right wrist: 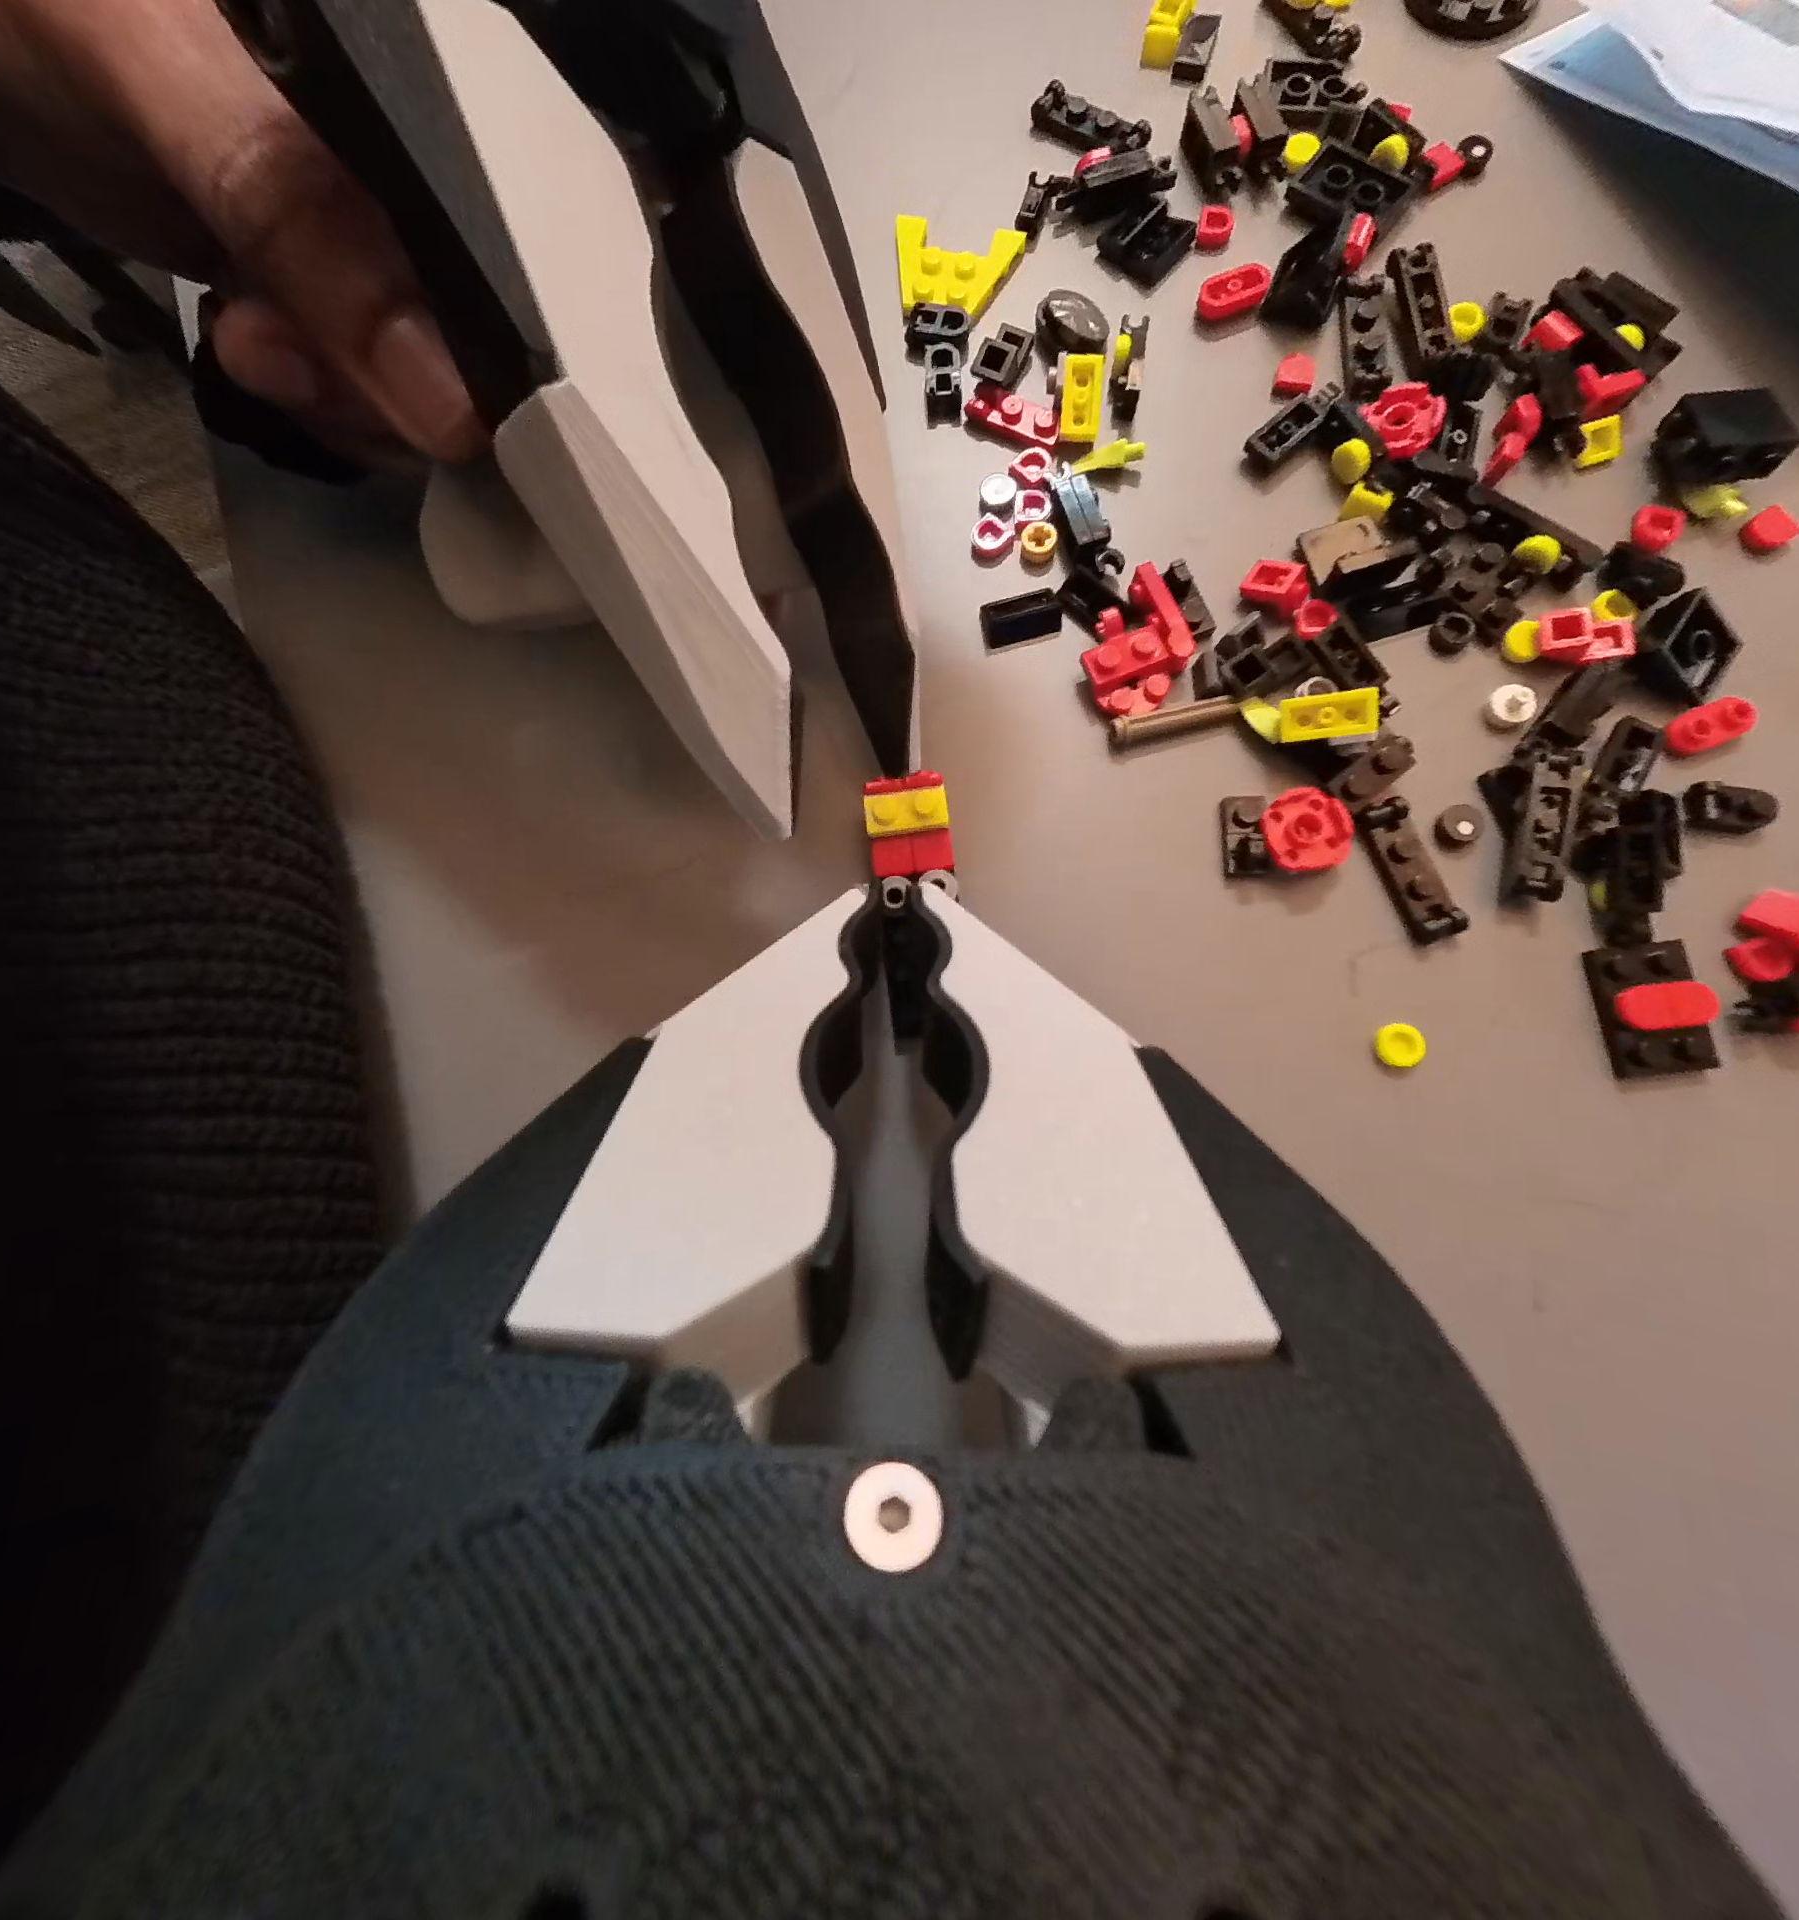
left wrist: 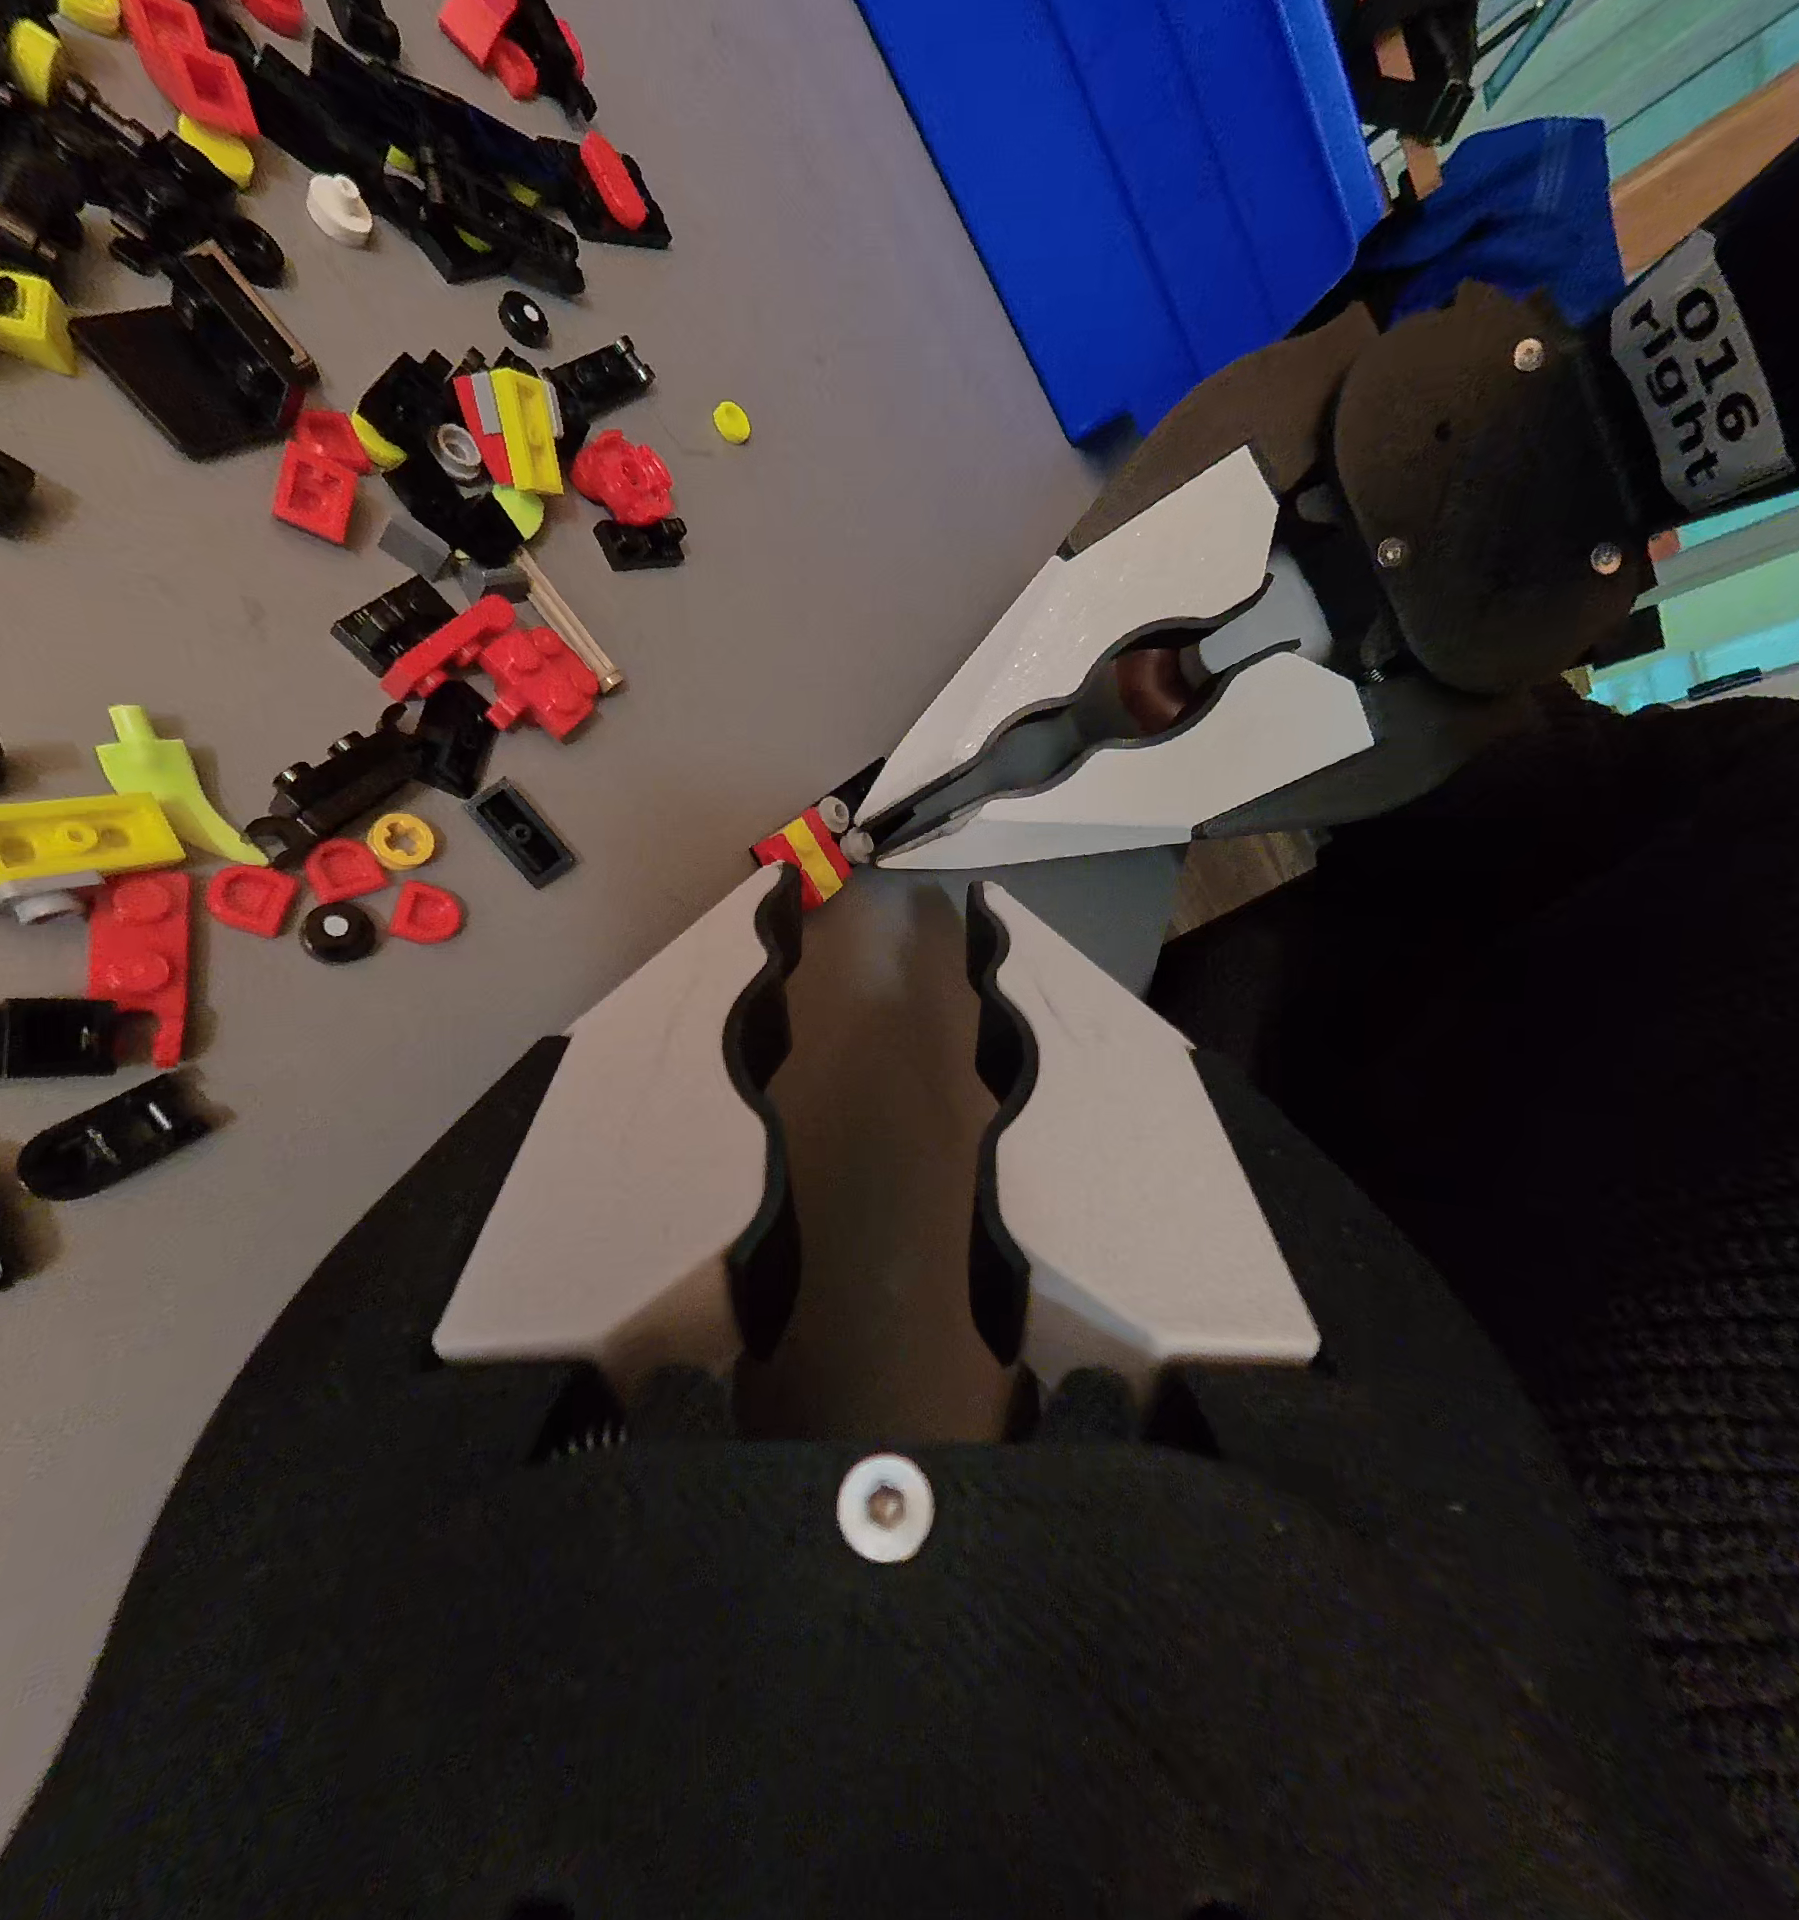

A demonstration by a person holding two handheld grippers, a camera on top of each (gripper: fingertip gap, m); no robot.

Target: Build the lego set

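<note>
Red-and-yellow stack (right wrist: pixel 907 823) aloft over table edge (left wrist: pixel 978 644), long axis in line with right gripper (right wrist: pixel 900 902), clamped on its black stem; left gripper (left wrist: pixel 884 883) wide open, one fingertip (left wrist: pixel 783 883) touching stack's far end.

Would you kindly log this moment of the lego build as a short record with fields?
surface: grey table
held item: small red and yellow assembly with a black and grey part on one end, raised off the table
right hand-held gripper: shut on the assembly's black and grey end
left hand-held gripper: open, one fingertip touching the assembly's red end
loose parts: red, yellow and black lego pieces scattered on the table
also present: blue bin, paper sheet
</note>
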